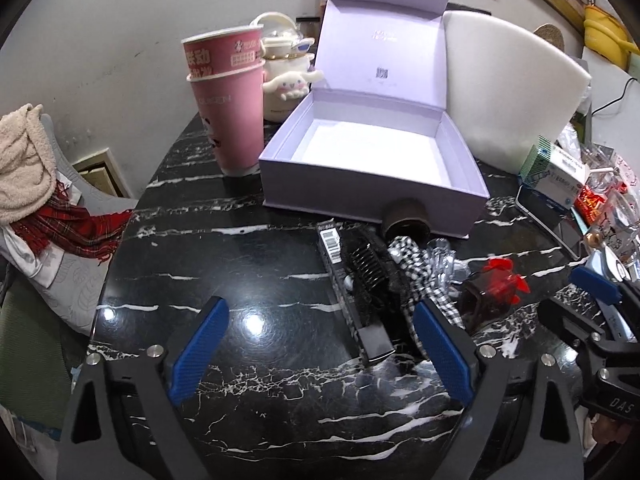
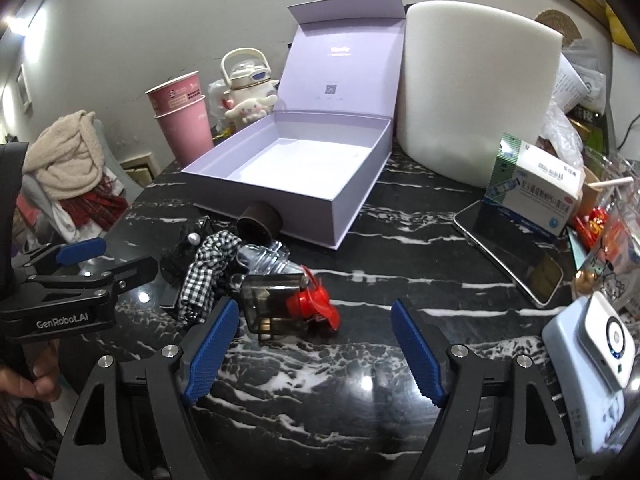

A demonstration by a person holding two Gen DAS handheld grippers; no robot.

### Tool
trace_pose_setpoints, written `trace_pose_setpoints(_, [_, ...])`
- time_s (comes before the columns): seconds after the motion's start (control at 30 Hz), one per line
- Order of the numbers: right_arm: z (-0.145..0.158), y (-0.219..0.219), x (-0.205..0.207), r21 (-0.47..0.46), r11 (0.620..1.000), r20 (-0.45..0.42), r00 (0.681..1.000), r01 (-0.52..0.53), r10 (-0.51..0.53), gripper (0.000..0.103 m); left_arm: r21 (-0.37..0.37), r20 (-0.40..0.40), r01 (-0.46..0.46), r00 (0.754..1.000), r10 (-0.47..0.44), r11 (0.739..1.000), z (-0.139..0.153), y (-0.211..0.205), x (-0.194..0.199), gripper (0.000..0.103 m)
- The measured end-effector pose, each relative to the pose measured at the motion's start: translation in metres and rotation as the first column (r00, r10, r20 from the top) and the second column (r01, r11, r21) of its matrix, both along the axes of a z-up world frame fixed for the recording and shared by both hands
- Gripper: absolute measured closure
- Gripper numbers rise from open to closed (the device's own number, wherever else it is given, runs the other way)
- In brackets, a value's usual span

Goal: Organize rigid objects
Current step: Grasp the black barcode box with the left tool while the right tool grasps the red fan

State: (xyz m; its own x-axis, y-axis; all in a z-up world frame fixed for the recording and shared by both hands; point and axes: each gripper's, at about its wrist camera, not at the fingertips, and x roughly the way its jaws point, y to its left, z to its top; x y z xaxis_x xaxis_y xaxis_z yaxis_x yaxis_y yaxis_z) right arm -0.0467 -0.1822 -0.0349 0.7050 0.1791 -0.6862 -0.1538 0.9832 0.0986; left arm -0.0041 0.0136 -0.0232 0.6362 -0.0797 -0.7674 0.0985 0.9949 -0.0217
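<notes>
Table, black marble. Box, lilac, open, empty, toward far edge. Pile at box's near wall: comb, long axis near-to-far, ahead of left tongs; fan, just ahead-left of right tongs, the nearer. Both tongs wide apart, holding nothing. Writing: "GenRobot.AI" on the left tongs; barcode on comb pack; carton print illegible.
</notes>
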Motion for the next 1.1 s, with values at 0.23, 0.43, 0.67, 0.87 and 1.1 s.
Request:
trace_pose_setpoints(0.23, [-0.005, 0.001, 0.002, -0.019, 1.0, -0.007, 1.0, 0.0, 0.0, 0.024, 0.008, -0.057, 0.005, 0.998, -0.005, 1.0, -0.017, 0.0, 0.007, 0.019])
trace_pose_setpoints(0.43, [-0.009, -0.005, 0.006, -0.015, 1.0, -0.014, 1.0, 0.02, -0.02, 0.024, -0.05, -0.106, 0.032, 0.994, -0.037, 0.998, -0.03, 0.0, 0.014, 0.034])
trace_pose_setpoints(0.67, [-0.015, -0.012, 0.014, -0.004, 1.0, -0.042, 0.999, 0.028, -0.028, 0.024, -0.052, -0.171, 0.041, 0.984, -0.049, 0.998, -0.045, -0.004, 0.027, 0.059])
trace_pose_setpoints(0.87, [-0.014, -0.013, 0.019, -0.002, 1.0, -0.035, 0.999, 0.025, -0.025, 0.024, -0.039, -0.154, 0.044, 0.987, -0.05, 0.998, -0.047, 0.01, 0.028, 0.077])
trace_pose_setpoints(1.1, [-0.019, -0.015, 0.024, 0.011, 0.999, -0.044, 0.998, 0.037, -0.036, 0.024, -0.051, -0.133, 0.017, 0.991, -0.024, 0.999, -0.049, 0.025, 0.029, 0.077])
